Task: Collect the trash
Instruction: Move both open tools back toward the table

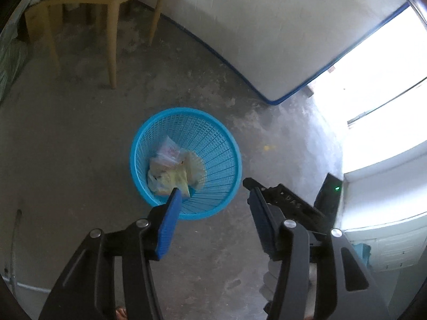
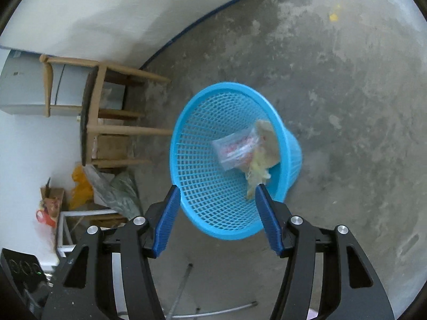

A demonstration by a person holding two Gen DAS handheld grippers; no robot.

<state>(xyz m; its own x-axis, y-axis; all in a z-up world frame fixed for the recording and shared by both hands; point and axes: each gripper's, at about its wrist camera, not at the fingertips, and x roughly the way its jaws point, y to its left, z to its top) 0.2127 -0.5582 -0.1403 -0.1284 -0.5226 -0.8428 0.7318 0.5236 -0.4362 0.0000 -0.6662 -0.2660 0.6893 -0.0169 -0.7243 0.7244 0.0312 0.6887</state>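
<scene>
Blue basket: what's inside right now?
The blue basket holds a clear plastic bag with red print and crumpled yellowish wrappers. Anything beneath that pile is covered.

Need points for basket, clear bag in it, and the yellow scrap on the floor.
basket (image 2: 213,208), right wrist view, inner mesh wall
clear bag (image 2: 234,148), right wrist view, middle of the bag
yellow scrap (image 2: 333,16), right wrist view, its centre on the floor

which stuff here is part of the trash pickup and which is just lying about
Job: blue basket; clear plastic bag and yellowish wrappers inside it; yellow scrap on the floor.
Lying about: wooden chair; white mattress; orange bag; cardboard box.
</scene>
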